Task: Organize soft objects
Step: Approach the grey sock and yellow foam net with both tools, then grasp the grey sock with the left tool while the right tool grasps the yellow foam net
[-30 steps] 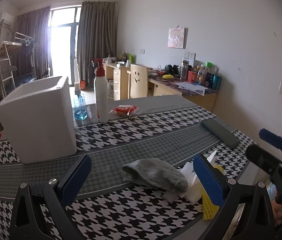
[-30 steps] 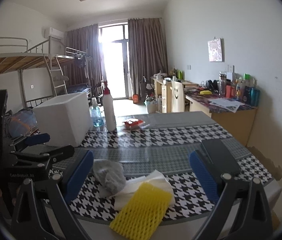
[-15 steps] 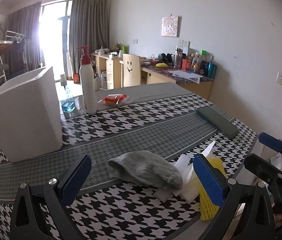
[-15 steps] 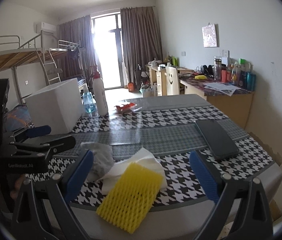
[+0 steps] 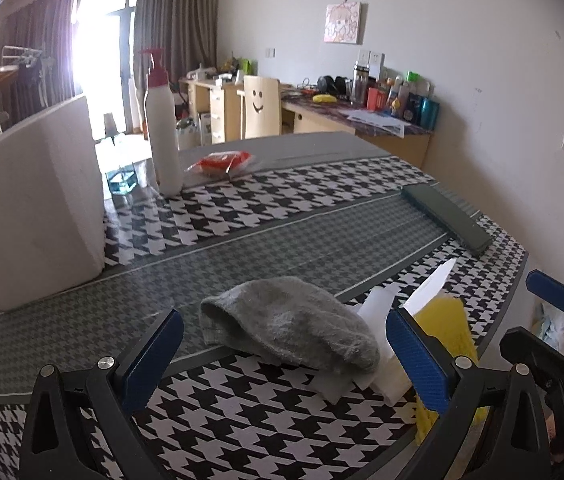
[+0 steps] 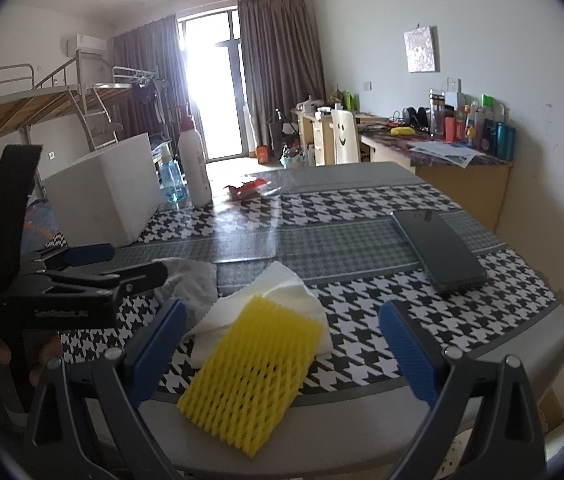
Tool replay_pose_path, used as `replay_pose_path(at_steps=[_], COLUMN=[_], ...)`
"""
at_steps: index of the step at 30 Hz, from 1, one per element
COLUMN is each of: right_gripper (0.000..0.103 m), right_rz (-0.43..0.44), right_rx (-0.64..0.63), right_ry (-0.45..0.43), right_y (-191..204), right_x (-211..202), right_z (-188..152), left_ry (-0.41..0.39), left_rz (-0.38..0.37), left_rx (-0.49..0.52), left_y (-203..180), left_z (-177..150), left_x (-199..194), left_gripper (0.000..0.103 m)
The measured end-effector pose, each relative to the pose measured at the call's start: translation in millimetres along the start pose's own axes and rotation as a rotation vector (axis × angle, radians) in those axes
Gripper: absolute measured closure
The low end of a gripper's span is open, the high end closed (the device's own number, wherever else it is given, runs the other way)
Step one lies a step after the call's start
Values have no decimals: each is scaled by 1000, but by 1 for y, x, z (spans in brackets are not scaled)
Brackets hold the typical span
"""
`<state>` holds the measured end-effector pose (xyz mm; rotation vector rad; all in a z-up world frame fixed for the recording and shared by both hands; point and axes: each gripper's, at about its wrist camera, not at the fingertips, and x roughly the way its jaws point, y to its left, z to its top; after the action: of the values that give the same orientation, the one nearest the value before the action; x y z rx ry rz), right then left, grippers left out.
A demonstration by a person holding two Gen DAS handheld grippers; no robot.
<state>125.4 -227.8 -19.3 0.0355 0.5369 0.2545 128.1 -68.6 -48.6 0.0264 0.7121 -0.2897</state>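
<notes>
Crumpled grey sock [image 5: 290, 328] lying flat, touching white tissue [image 6: 282, 292], with yellow foam net [image 6: 250, 376] overlapping it at the near table [image 6: 362, 420] edge.

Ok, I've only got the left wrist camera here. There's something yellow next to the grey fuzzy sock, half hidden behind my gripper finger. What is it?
Observer: It's a yellow foam mesh sleeve. It lies flat, with its far end on the crumpled white tissue.
Operator: Is the right gripper holding anything?
Observer: No, it's open. Its jaws stand wide apart to either side of that mesh and grip nothing.
Operator: And what's tucked behind the white foam box?
Observer: A clear bottle of blue liquid, standing upright between the box and the white pump bottle.
</notes>
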Motion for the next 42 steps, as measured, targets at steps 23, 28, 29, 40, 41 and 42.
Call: replay_pose_path(at_steps=[23, 28, 29, 40, 41, 42], right_gripper=[5, 5, 5, 28, 31, 31], right_rz=[38, 43, 47, 95, 103, 109], right_rx=[19, 26, 29, 21, 20, 20], right_ry=[84, 92, 93, 148, 155, 165], right_y=[-2, -5, -5, 2, 3, 4], right_x=[16, 14, 13, 10, 11, 13], right_z=[-10, -13, -14, -25, -26, -28], left_ry=[150, 162, 162, 105, 94, 86], left_rz=[3, -1, 3, -15, -16, -15], left_rx=[27, 17, 15, 21, 24, 25], left_y=[-2, -3, -3, -5, -5, -5], left_z=[-6, -5, -5, -4, -3, -3], left_x=[43, 48, 49, 34, 31, 28], left_gripper=[50, 69, 71, 85, 85, 85])
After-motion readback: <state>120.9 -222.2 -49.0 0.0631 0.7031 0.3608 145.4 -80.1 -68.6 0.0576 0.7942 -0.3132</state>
